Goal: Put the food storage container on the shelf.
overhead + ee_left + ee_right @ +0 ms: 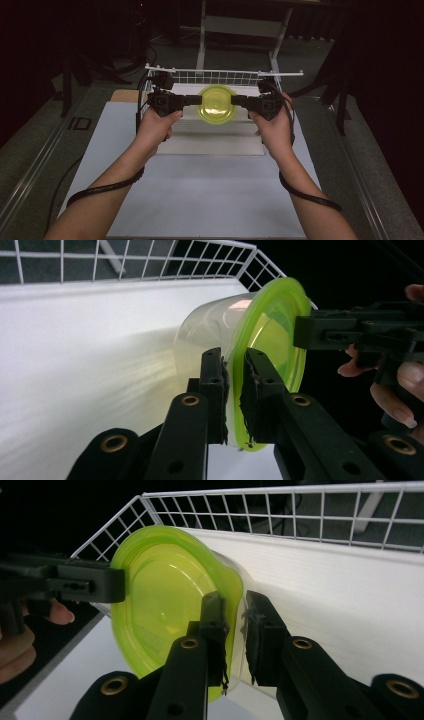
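Forearms reach in from the near edge in the high view, both stretched forward and slightly inward over the desk [200,200], each hand wrapped around the body of a black tool with a cable looping back along the wrist. The left hand-held gripper [192,99] points level toward the right, and the right hand-held gripper [239,101] points level toward the left, so the two face each other tip to tip with one container [217,104] between them. That container is a clear round tub with a yellow-green lid, and it hangs off the surface, carried on its side between the two tools. In the left gripper view the left hand-held gripper [234,390] has its jaws drawn narrow and pinching the lid's rim, the black pads pressed on either face of the green edge [240,385]. In the right gripper view the right hand-held gripper [235,635] is likewise narrow and clamped on the opposite part of the rim, one pad on the lid side, one on the clear wall. Beyond both tips stands one white wire basket [225,76], its mesh wall just behind the tub. By count: two hands, two tools, one tub with one lid, one basket.
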Demonstrator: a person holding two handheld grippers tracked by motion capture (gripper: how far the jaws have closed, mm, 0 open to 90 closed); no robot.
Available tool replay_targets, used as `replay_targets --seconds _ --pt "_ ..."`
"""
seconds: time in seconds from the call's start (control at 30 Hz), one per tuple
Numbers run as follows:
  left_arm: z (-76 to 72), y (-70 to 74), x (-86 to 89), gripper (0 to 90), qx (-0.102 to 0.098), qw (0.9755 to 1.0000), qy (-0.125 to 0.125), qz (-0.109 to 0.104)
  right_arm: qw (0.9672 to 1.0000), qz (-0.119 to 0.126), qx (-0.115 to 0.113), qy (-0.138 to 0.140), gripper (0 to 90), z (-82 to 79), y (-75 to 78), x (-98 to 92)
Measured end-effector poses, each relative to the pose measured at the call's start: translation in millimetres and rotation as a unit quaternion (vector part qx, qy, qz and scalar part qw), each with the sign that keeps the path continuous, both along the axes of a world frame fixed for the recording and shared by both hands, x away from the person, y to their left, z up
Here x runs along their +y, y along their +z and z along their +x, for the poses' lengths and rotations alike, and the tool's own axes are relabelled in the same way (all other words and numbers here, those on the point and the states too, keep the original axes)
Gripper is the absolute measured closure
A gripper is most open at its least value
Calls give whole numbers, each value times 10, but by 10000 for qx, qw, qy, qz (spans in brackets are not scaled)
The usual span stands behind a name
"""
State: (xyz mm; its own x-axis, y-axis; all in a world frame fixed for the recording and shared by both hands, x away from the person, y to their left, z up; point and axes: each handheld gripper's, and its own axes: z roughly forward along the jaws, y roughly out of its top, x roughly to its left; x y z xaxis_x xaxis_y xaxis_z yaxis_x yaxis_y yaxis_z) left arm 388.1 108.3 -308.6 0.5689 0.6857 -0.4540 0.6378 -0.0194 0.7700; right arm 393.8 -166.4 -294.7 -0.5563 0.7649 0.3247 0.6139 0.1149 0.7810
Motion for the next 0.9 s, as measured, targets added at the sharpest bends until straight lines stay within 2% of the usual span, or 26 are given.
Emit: replay_targets --seconds 0.03,0.1,0.27,0.37,0.47,0.63,0.73,0.8,0.83,0.9 --pt "10 1 -7 788 -8 10000 16 11 9999 -41 112 -32 789 57 21 12" --pt "37 3 -19 786 -41 9999 117 47 9998 -152 126 -102 786 98 40 39" --pt "128 -9 -23 764 44 9995 298 85 9989 -62 410 -223 768 245 65 84" --pt "180 -31 -14 728 103 9990 420 68 9983 -105 507 -283 737 332 46 107" --pt "214 -42 -16 697 82 9985 530 102 9976 -17 585 -369 735 375 9 112" --pt "258 -36 -60 656 -100 9973 680 261 9963 16 701 -504 728 416 -31 121" --pt "280 -45 -74 642 -211 9954 803 474 9956 83 781 -518 717 423 -28 122" --pt "295 -52 -71 628 -217 9950 835 499 9952 138 820 -513 707 424 -27 120" --pt "317 -56 -76 613 -203 9940 913 565 9947 223 863 -513 677 418 -20 123" --pt "333 -57 -79 589 -192 9934 971 575 9947 242 845 -535 644 409 -22 126"
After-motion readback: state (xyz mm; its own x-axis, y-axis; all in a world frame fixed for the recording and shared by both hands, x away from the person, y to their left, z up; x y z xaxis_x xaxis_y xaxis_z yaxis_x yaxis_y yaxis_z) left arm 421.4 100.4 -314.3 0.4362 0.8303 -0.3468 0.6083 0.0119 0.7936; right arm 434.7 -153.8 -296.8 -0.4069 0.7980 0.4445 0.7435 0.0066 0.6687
